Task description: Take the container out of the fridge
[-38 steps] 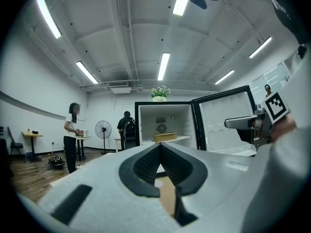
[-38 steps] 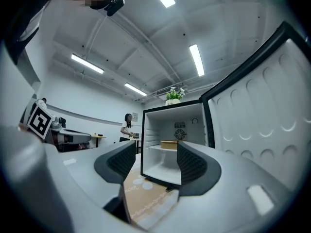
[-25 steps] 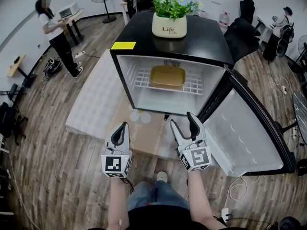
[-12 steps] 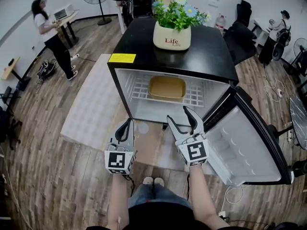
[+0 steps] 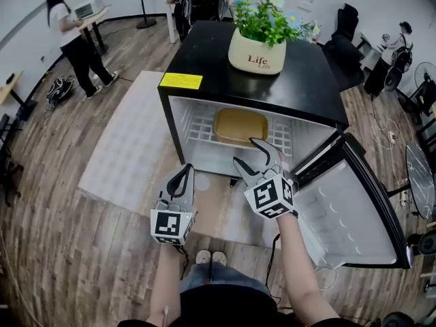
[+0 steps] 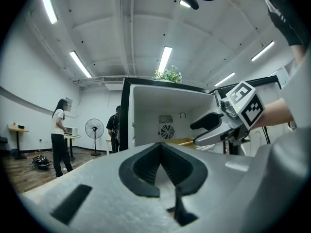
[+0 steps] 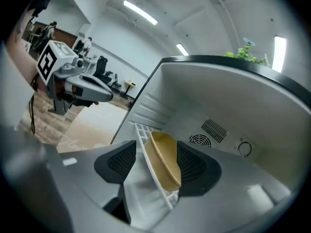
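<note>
Right tool [image 5: 245, 151]: jaws wide, empty, now raised toward container [image 5: 238, 126] mid fridge shelf [image 5: 279, 136]. Left tool [image 5: 184, 174]: closed, empty. I judge grasp imminent.

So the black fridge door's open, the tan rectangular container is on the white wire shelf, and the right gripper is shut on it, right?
No. The right gripper is open, its fingers apart, not clamped on the tan rectangular container; the right gripper view shows this. The black fridge's door is open and the container is on the white wire shelf.
</note>
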The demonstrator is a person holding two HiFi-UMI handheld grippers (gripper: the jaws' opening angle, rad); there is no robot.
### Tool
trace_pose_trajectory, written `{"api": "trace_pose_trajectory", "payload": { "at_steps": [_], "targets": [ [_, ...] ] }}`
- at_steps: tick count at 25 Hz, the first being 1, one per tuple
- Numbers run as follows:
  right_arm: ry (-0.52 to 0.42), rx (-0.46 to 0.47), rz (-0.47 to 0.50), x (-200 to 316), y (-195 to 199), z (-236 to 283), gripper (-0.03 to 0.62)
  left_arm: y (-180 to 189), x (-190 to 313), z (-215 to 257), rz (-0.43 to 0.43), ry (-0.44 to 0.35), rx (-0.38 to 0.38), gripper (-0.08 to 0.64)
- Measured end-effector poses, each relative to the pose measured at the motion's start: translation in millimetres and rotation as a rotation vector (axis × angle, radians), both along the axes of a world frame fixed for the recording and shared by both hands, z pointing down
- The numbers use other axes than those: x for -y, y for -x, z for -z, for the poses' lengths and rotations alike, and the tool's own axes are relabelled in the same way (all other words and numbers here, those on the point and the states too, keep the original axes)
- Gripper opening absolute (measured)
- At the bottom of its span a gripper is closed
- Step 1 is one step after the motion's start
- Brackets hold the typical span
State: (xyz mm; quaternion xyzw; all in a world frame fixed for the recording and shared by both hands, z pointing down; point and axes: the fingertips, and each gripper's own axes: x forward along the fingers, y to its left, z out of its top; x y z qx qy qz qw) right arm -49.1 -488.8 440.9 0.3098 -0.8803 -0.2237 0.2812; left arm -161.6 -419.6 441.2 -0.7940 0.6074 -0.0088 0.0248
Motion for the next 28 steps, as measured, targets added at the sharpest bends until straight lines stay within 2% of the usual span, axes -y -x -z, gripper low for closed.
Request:
{"api": "trace_pose_trajectory", "payload": {
  "at_steps": [9,14,20,28],
  "targets": [
    [-0.022,-0.461,0.088,32,11,-30,0.233,-1,3,1,-0.014,0.003,-0.007,0.005],
    [-0.006,-0.625,0.123,46,11,-47,0.190,-1,5,1,-0.017,0.005,-0.010,0.005],
    [0.040,-0.701,0.131,52,10,-62,0.170,2,4,1,-0.015,0.007,-0.011,0.005],
    [0.055,-0.681,0.123,55,12,-63,0.091,10,2,-5,-0.003,0.018,-0.012,0.005]
  ]
}}
